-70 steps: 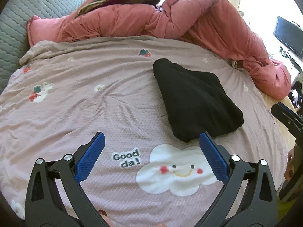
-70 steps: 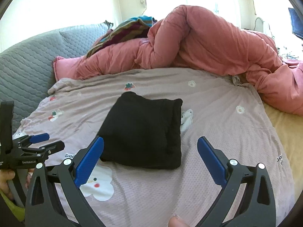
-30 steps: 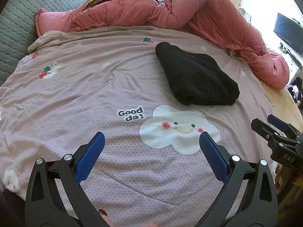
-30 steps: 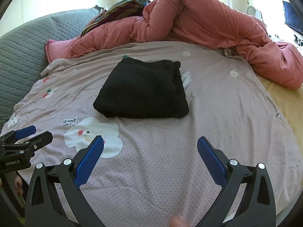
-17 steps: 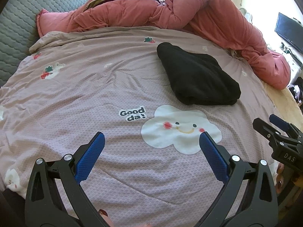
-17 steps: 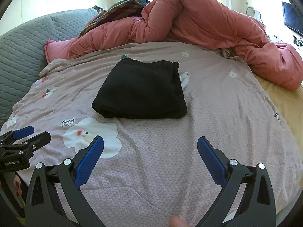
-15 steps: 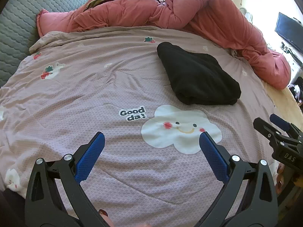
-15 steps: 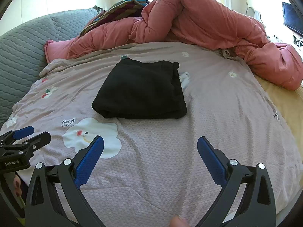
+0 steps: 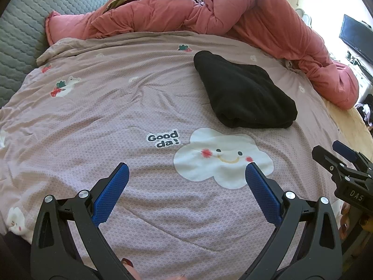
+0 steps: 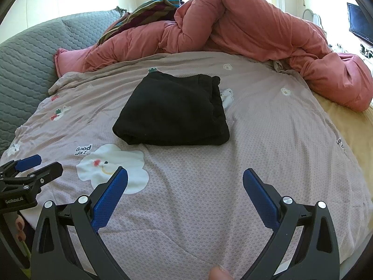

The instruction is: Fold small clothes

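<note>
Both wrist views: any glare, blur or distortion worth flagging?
Left wrist view: sharp, strong fisheye bending, window glare blown out at top right; black folded garment loses fold detail. Right wrist view: same curvature, wall and window overexposed behind the pink duvet; garment dark but edges clear.

black folded garment (image 9: 244, 93): 1 | pink duvet (image 9: 233, 16): 1 | tools: 2 | cloud print (image 9: 221, 161): 1

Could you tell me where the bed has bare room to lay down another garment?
Free: left of the folded black garment, toward the grey headboard, and right of it, before the pink duvet. That duvet crowds the far edge.
</note>
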A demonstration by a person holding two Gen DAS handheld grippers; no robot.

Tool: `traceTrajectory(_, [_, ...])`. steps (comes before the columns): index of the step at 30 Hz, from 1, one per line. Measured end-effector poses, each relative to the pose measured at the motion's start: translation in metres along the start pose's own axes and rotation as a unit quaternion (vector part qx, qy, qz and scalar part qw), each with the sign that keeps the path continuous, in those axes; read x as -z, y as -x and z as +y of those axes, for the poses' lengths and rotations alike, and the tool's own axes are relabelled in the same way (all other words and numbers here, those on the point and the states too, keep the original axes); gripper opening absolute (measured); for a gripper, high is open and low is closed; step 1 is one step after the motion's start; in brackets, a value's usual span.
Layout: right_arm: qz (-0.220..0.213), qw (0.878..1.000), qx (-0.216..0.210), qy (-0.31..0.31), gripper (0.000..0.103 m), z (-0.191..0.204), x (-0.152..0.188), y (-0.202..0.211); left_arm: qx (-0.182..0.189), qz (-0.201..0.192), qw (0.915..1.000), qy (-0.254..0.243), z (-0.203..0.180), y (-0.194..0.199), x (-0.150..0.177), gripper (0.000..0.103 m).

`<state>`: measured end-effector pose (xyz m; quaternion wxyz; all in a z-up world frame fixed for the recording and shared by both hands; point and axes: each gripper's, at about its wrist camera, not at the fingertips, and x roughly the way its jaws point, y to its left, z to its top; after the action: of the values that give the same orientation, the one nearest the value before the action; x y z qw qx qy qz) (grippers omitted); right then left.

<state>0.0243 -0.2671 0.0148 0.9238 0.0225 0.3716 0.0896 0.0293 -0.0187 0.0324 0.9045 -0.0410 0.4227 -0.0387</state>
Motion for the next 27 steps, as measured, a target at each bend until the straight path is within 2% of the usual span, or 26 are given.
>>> traceTrajectory(27, [0.008,1.000,-0.005,-0.001,0.098,0.0007,0.0000,-0.0010,-0.008,0.006,0.9999,-0.002,0.0015,-0.0032,0.0002,0.093])
